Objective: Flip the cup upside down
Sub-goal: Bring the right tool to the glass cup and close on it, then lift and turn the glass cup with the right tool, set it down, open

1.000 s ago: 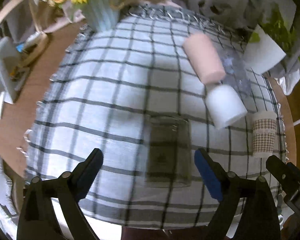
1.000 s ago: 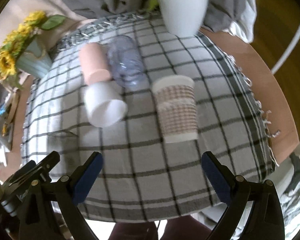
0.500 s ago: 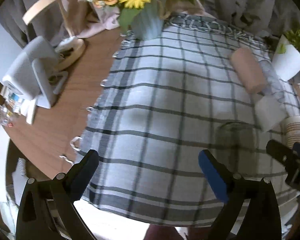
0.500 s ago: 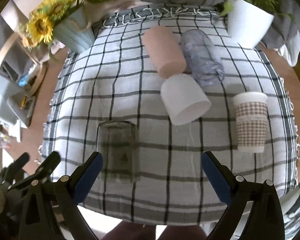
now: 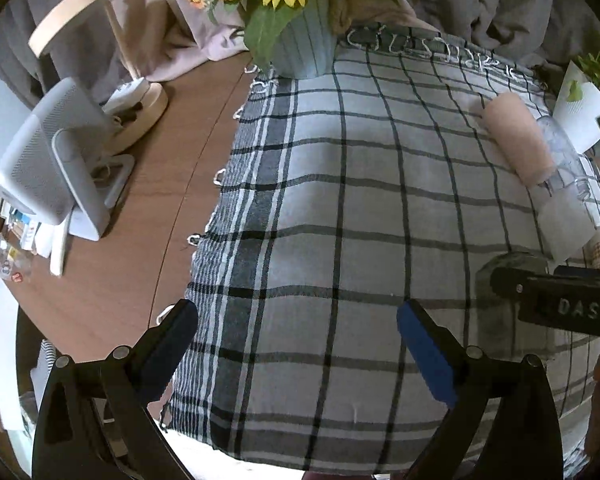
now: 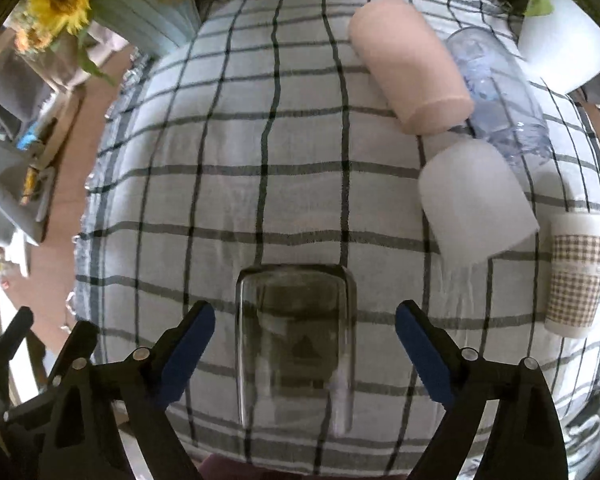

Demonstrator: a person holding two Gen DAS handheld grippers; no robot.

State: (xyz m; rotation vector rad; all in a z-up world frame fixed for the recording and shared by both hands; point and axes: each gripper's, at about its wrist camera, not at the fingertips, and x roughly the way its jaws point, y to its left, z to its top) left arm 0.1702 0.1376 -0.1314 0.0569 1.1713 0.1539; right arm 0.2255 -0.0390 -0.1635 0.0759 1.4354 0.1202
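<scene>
Right claw (image 6: 305, 338): wide open, holding nothing, jaws flanking the clear glass cup (image 6: 296, 344) without contact. The cup appears to stand on the checked cloth (image 6: 260, 160) over the tabletop; which end is up is unclear, so flip judged not yet done. Left claw (image 5: 298, 334): wide, empty; cup sits off to its right.

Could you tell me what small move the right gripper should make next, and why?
Probably ease the right gripper forward until its open fingers straddle the clear smoky glass cup, then close. The cup sits centred between the spread blue pads, which do not touch it, on the checked grey tablecloth. The left gripper is open, off to the side.
</scene>
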